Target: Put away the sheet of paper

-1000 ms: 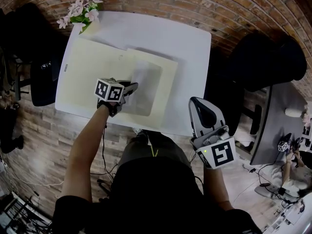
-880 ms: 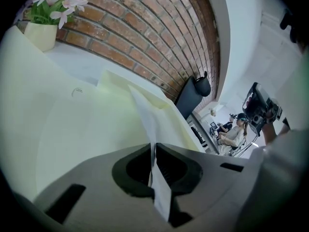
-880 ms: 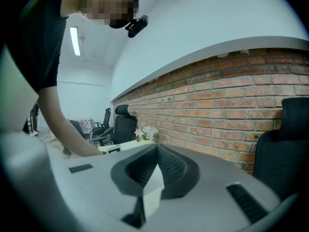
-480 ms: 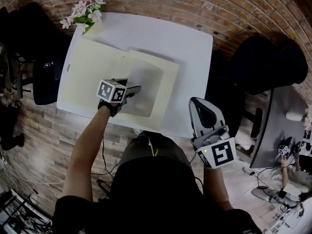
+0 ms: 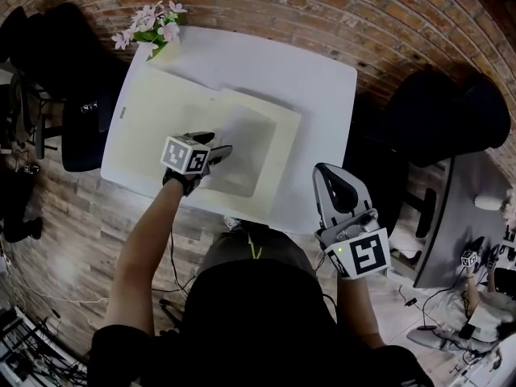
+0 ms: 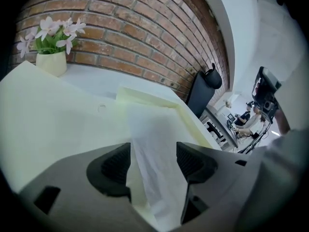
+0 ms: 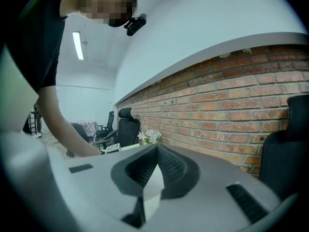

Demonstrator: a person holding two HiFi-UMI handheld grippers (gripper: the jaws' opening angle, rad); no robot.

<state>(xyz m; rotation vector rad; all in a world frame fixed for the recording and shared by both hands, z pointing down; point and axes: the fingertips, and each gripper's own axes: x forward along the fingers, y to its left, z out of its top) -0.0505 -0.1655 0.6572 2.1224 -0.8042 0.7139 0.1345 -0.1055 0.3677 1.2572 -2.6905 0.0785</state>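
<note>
Brick wall (image 5: 322, 6) backing white table (image 5: 274, 63) | cream folder (image 5: 153, 127) lying open on table | sheet of paper (image 5: 242, 147) resting on folder's right half | left gripper (image 6: 153, 151) jaws opening, sheet lying loose between them | right gripper (image 7: 157, 151) hanging off-table, jaws pressing together, empty

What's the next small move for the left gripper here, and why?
Probably draw the left gripper straight back. Its jaws are opening, and the sheet of paper sits loose between them, already lying on the open folder.
</note>
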